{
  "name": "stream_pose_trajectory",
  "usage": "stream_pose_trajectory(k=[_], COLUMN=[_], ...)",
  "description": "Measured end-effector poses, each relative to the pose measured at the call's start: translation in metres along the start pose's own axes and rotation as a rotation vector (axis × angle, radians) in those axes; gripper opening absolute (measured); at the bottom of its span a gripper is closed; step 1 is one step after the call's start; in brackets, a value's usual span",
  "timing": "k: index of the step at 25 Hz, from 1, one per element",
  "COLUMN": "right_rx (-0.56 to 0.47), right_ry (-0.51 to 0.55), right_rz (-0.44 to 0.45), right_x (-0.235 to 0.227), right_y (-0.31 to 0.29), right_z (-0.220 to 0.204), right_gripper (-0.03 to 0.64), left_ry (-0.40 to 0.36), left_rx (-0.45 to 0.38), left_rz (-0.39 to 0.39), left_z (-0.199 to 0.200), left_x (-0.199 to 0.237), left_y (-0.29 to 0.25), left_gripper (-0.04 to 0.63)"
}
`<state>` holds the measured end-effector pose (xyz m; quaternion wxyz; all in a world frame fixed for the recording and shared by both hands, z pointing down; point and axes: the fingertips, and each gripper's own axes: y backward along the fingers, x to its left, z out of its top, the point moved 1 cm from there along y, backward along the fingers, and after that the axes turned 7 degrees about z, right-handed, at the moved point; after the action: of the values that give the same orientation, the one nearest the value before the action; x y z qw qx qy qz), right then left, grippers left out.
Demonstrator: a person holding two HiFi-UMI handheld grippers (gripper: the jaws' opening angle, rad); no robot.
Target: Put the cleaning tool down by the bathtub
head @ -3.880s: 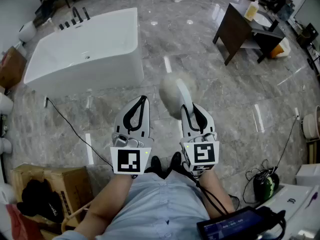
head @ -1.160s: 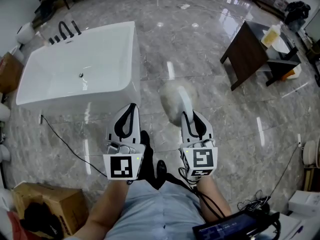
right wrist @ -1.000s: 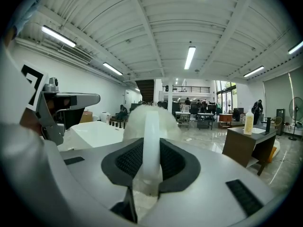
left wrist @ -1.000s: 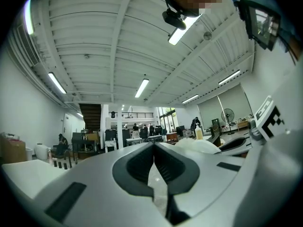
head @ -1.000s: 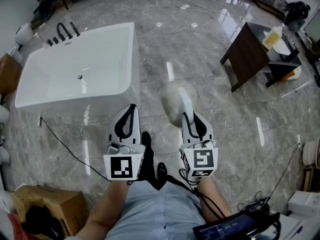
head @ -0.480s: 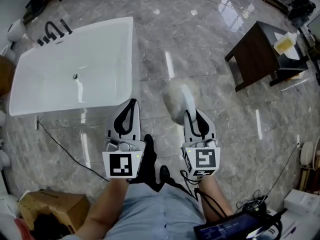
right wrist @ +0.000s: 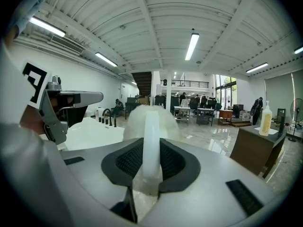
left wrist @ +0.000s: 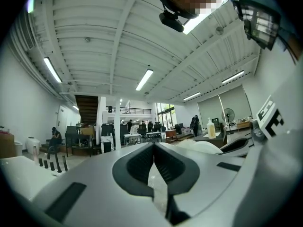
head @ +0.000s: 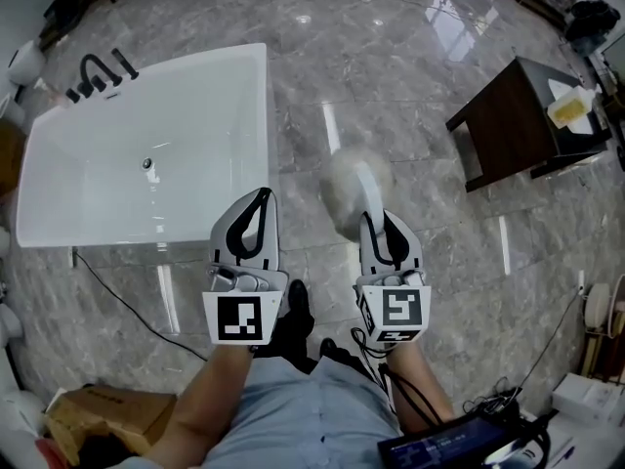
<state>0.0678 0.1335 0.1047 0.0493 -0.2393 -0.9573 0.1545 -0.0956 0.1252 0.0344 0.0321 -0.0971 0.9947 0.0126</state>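
Note:
My right gripper (head: pixel 379 229) is shut on the white handle of the cleaning tool (head: pixel 354 186), a brush with a fluffy white round head that sticks out ahead of the jaws. In the right gripper view the handle (right wrist: pixel 151 143) stands upright between the dark pads, with the fluffy head (right wrist: pixel 148 118) behind it. My left gripper (head: pixel 256 206) hangs level beside it, shut with nothing in it; its pads meet in the left gripper view (left wrist: pixel 154 156). The white bathtub (head: pixel 146 149) lies ahead to the left, its near rim just beyond the left gripper's tip.
Black taps (head: pixel 95 69) stand at the tub's far left end. A black cable (head: pixel 122 289) runs over the grey marble floor near the tub. A dark wooden table (head: pixel 522 120) stands at right. A cardboard box (head: pixel 98 408) sits at lower left.
The tub has come nearer and now sits close ahead of the left gripper; the dark table has slid toward the right edge. Both grippers keep their hold and pose.

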Motion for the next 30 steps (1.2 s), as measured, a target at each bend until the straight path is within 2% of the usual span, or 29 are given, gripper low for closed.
stream_pose_trajectory(k=[5, 10, 13, 21, 30], right_rx=[-0.021, -0.050, -0.061, -0.052, 0.005], right_ry=[0.012, 0.019, 0.021, 0.013, -0.001], right_rz=[0.003, -0.005, -0.010, -0.017, 0.027], right_x=[0.006, 0.003, -0.002, -0.029, -0.075], right_y=[-0.031, -0.049, -0.058, -0.093, -0.180], right_z=[0.023, 0.043, 0.049, 0.043, 0.025], right_gripper=[0.097, 0.097, 0.097, 0.097, 0.097], left_ry=[0.024, 0.017, 0.009, -0.005, 0.002], left_rx=[-0.019, -0.062, -0.058, -0.057, -0.029], left_rz=[0.006, 0.003, 0.007, -0.006, 0.005], left_z=[0.008, 0.021, 0.022, 0.014, -0.020], left_x=[0.024, 0.037, 0.041, 0.036, 0.031], left_y=[-0.025, -0.041, -0.051, -0.093, -0.190], left_gripper=[0.017, 0.017, 0.017, 0.017, 0.017])
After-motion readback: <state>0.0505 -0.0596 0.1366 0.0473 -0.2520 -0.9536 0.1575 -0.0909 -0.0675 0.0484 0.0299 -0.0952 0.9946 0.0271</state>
